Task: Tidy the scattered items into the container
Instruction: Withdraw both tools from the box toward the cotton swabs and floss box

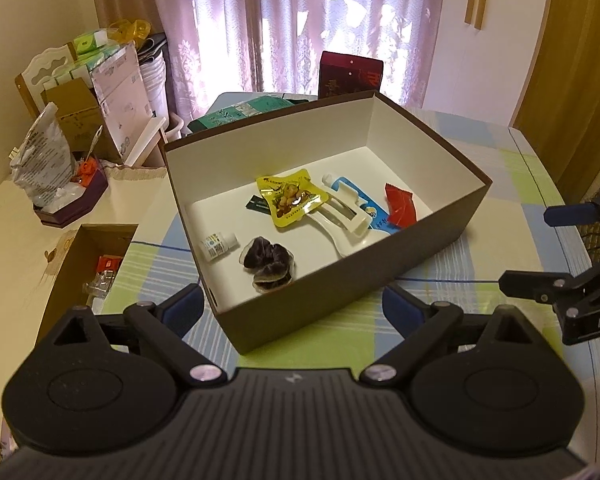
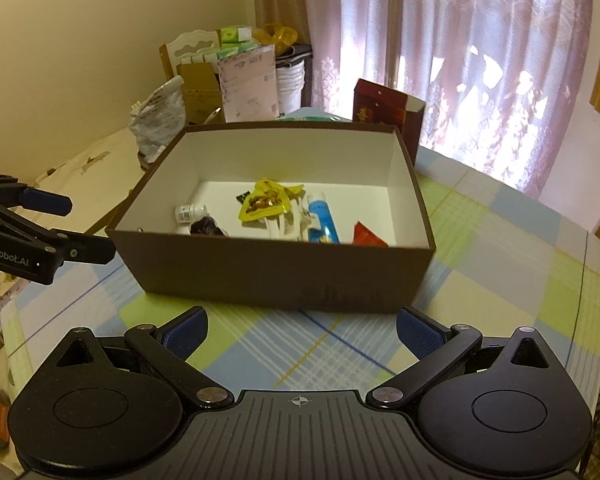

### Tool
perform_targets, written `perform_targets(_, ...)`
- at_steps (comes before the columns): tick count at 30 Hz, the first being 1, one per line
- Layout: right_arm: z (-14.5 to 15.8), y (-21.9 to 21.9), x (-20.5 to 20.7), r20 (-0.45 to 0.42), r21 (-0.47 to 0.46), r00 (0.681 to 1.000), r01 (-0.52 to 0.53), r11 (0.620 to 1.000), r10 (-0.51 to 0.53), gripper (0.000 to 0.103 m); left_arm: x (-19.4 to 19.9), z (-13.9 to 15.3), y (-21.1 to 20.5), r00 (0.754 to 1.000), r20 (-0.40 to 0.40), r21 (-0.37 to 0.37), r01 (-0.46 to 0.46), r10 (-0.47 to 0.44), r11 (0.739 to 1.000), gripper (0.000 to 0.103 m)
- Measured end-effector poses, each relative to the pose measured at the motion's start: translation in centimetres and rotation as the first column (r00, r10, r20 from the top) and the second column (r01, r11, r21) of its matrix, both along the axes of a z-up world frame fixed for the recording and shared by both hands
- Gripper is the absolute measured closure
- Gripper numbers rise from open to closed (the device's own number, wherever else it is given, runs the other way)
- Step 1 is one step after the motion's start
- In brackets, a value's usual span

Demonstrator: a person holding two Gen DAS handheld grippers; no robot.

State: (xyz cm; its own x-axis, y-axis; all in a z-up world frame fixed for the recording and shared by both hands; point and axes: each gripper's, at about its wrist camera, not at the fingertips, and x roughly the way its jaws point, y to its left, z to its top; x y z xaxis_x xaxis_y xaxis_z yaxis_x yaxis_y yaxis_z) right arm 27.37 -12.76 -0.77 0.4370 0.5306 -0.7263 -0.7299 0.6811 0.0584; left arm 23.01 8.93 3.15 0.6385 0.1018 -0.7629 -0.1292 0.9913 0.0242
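A brown box with a white inside [image 1: 436, 236] [image 2: 280, 276] stands on the checked tablecloth. In it lie a yellow snack pouch [image 1: 290, 198] [image 2: 266, 202], a small white bottle [image 1: 218, 245] [image 2: 190, 213], a dark wrapped lump [image 1: 270, 266] [image 2: 206, 227], a white plastic clip [image 1: 346, 210], a blue-and-white tube [image 2: 320, 220] and a red sachet [image 1: 400, 205] [image 2: 366, 236]. My left gripper [image 1: 296, 308] hangs open over the box's near corner, holding nothing. Just short of the box's front wall, my right gripper [image 2: 302, 328] is open and holds nothing; it also shows at the right of the left wrist view [image 1: 540, 252].
A dark red carton [image 1: 350, 74] [image 2: 386, 110] and a green packet [image 1: 244, 114] stand behind the box. Left of the table, a cream sideboard [image 1: 16, 216] carries bags, cartons and a purple tray [image 1: 72, 204]. An open brown carton [image 1: 96, 256] sits by the table's left edge.
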Motion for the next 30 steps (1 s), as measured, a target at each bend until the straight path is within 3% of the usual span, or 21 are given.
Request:
perform_targets(8,-1.5,-4.9,-2.1,-0.012,0.028,0.998,0.064,0.998,-0.063,0.0,-2.0,-1.5,-1.2,1.0,-0.023,-0.05,-0.001,0.0,0.999,0.009)
perform_targets(16,-4.0,-10.1,-4.1,-0.072,0.024,0.987,0.146,0.989,-0.144,0.0,-4.5,-5.3,-2.6,0.996,-0.086,-0.13,0.018,-0.03,0.991,0.009)
perform_targets(25,-6.6,-14.9,-5.1,-0.125,-0.088,0.959,0.245,0.966,-0.254,0.0,-5.8,-8.7,-5.8,0.981,-0.138,-0.182,0.107,-0.133,0.978,0.01)
perform_targets(30,-7.3,-17.3,-5.2,-0.15,-0.102,0.938,0.298,0.949,-0.311,0.0,-5.5,-9.7,-8.3,0.964,-0.138,-0.198,0.198,-0.227,0.96,0.01)
